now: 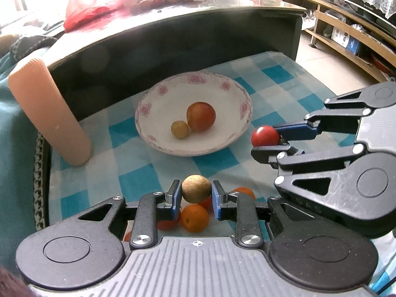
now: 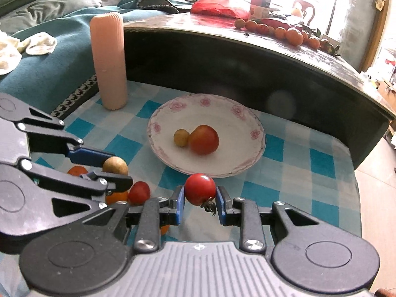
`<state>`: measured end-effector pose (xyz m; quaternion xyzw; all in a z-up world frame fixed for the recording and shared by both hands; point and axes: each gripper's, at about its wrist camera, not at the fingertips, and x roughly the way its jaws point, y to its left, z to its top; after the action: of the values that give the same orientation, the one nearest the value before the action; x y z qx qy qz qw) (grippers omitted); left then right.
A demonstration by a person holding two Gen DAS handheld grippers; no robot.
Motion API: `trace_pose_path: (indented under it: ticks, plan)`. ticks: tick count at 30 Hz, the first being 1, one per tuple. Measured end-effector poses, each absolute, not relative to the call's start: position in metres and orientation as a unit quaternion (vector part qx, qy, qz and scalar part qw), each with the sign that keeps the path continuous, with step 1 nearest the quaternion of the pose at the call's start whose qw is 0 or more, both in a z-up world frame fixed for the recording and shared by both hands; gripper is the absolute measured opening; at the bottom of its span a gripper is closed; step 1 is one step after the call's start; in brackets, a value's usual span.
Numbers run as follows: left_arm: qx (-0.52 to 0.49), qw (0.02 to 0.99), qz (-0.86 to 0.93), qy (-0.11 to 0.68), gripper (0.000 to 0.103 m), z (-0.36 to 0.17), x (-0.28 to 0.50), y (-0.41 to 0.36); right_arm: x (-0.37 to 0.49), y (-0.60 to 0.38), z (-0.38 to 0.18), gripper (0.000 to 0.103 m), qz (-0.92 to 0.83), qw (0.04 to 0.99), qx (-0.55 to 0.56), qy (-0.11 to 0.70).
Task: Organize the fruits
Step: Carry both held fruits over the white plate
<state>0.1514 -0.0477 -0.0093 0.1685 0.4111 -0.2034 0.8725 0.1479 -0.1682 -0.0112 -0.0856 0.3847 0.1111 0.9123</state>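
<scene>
My left tongs (image 1: 196, 193) grip a brownish round fruit (image 1: 196, 188) between their blue pads, held above the loose fruit at the near edge of the checked surface (image 1: 279, 91). Under them lie an orange (image 1: 194, 217) and other orange and red pieces, partly hidden by the tongs. My right tongs (image 2: 200, 199) are clamped on a small red tomato (image 2: 200, 188) (its green stem hangs toward me), just short of the near rim of the flowered plate (image 2: 160, 128).

The plate sits mid-surface and holds a large reddish tomato (image 2: 203, 139) touching a small yellow fruit (image 2: 181, 137); the rest of its bowl is bare. A tall pink ribbed cylinder (image 2: 110, 61) stands upright at the far left, well apart from the plate. A dark raised table edge (image 2: 247, 57) runs close behind the plate's far rim. To the right of the plate the cloth lies open up to the surface's rounded right corner.
</scene>
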Motion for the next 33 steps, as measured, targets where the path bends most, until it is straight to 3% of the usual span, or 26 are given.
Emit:
trace_pose_path:
  ticks: [33]
  plan:
    - [0.166, 0.886, -0.191, 0.389, 0.034, -0.006, 0.207, -0.062, 0.195, -0.172, -0.013, 0.043, 0.063, 0.922, -0.103, 0.367]
